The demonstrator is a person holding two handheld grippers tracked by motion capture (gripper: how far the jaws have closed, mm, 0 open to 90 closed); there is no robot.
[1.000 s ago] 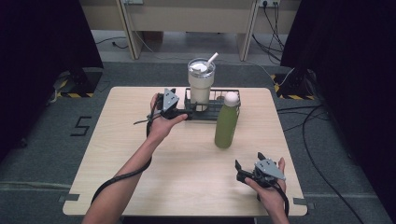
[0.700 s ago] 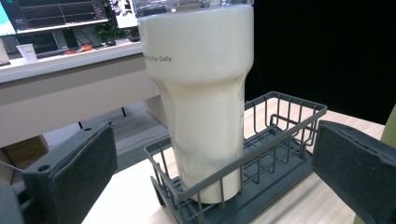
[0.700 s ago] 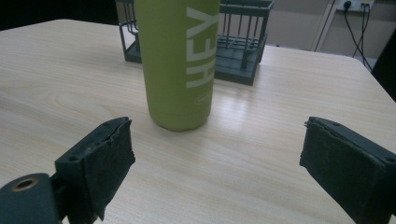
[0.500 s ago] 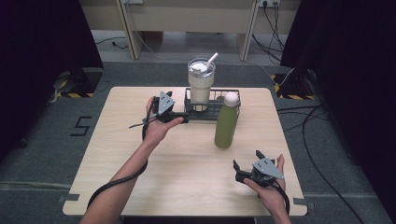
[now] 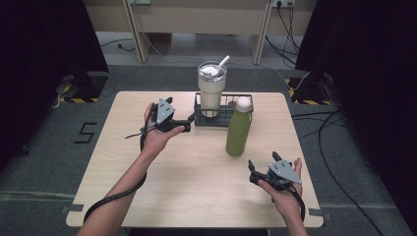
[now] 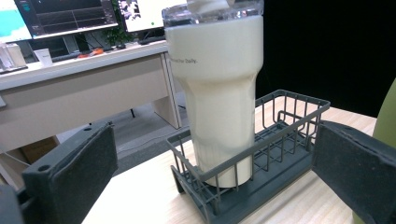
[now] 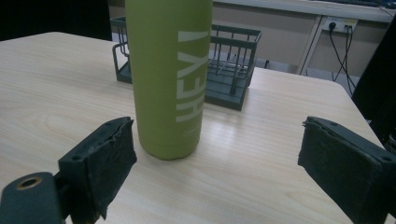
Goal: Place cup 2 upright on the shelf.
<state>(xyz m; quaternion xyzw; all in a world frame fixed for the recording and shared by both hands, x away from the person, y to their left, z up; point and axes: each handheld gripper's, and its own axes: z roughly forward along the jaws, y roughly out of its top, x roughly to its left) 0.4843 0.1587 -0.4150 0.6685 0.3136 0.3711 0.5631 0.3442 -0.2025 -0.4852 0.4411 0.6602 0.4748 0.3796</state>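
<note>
Tumbler [image 5: 211, 91] stands upright in the left end of the dark wire rack [image 5: 223, 119], at the far middle of the table [image 5: 147, 191]; lid and straw on top. Left gripper [image 5: 188, 119] sits just left of the rack, jaws spread wide, holding nothing. From the left gripper view the cream tumbler [image 6: 219, 93] lies dead ahead between the two pads, long axis vertical, rack rim [image 6: 219, 172] across its base. So the approach line looks right: straight forward, jaws straddling the body above the rack wall.

Green bottle [image 5: 239, 129] stands upright on the bare table, just in front of the rack's right end, not in it. Right gripper [image 5: 260, 169] is near the front right edge, jaws also spread and empty, pointed up-table at the bottle. Right gripper view: bottle [image 7: 168, 74] sits ahead and left of centre, nearer the left pad than the right; rack [image 7: 229, 70] behind it.

Judgement:
- left hand is clearly nearer the tumbler, right hand nearer the bottle
- tumbler tapers toward the base; a grip on the narrow lower part would have to clear the rack wall
- right gripper would need to shift left to centre the bottle before closing
- tall, narrow things, so a side knock could tip either
</note>
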